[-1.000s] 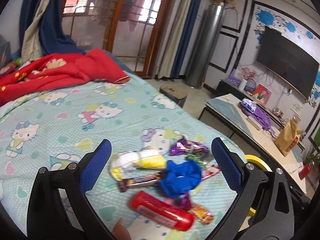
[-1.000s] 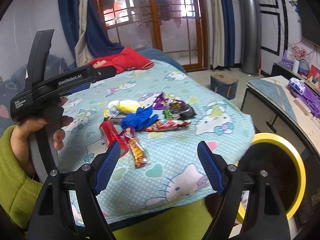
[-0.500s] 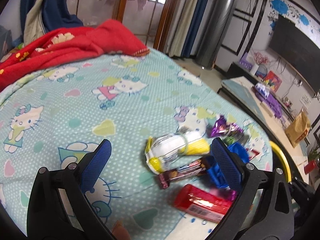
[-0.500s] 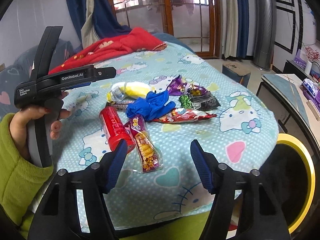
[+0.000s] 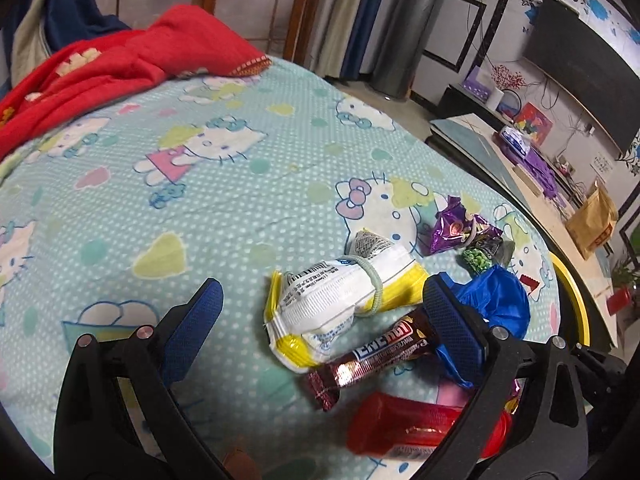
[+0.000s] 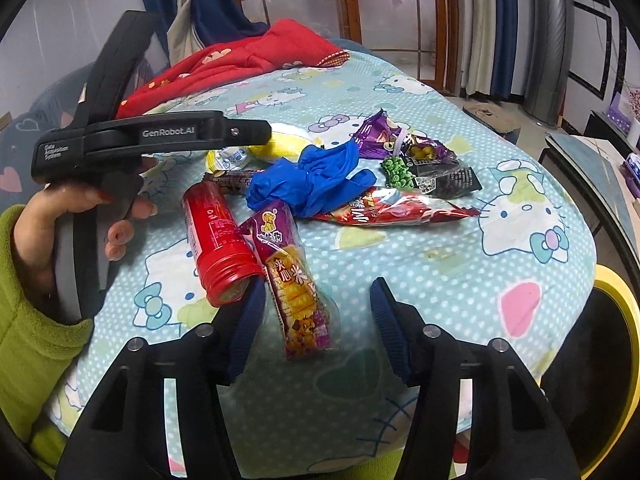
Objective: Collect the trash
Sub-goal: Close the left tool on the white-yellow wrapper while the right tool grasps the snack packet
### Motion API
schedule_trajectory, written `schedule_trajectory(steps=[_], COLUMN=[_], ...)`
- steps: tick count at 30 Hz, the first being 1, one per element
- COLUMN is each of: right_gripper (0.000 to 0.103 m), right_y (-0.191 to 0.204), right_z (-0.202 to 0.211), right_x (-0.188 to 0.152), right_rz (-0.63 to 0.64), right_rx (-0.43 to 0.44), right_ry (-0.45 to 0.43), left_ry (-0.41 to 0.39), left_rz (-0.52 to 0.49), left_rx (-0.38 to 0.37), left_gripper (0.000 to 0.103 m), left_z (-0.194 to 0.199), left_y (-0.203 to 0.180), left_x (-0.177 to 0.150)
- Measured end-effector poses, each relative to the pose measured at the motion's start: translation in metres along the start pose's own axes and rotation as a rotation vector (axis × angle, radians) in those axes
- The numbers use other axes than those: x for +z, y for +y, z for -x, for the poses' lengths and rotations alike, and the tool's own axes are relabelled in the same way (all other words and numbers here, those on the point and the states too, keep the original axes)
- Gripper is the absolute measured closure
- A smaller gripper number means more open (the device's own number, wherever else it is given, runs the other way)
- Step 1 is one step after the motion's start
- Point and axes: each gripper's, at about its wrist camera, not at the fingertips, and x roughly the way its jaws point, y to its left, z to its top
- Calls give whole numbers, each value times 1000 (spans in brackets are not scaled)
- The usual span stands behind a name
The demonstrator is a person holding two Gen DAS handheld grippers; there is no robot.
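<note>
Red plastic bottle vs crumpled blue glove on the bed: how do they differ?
The red plastic bottle is a rigid cylinder lying on its side; the crumpled blue glove is a soft, shapeless heap. The bottle carries a printed label, while the glove is plain. The bottle lies nearer the right gripper, and the glove lies farther back among the wrappers. Both rest on the cartoon-cat bedsheet, ungripped.

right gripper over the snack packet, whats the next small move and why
Probably ease the right gripper down a little and close on the purple snack packet. Its fingers have just been closing and already stand either side of the packet's near end, not yet pressing it. The red tube lies right against the left finger, so going straight down should avoid catching it.
</note>
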Motion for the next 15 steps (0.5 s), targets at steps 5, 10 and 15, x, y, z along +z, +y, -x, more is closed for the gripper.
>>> schedule_trajectory(steps=[5,10,15], right_gripper=[65,75,84], right_y=[-1,-5,-7], right_z=[-2,1,6], right_x=[0,-1,-4], right_rz=[-5,-28,-35], right_rx=[-9,-11,-16], right_ry=[-6,-13,-26], left_ry=[23,16,15], left_rz=[9,-8,-14], left_rx=[-34,-68,-78], left_gripper=[19,42,52], left_z=[-8,-5,-3], left_y=[2,-3,-5], left_x=[-1,-3,-5])
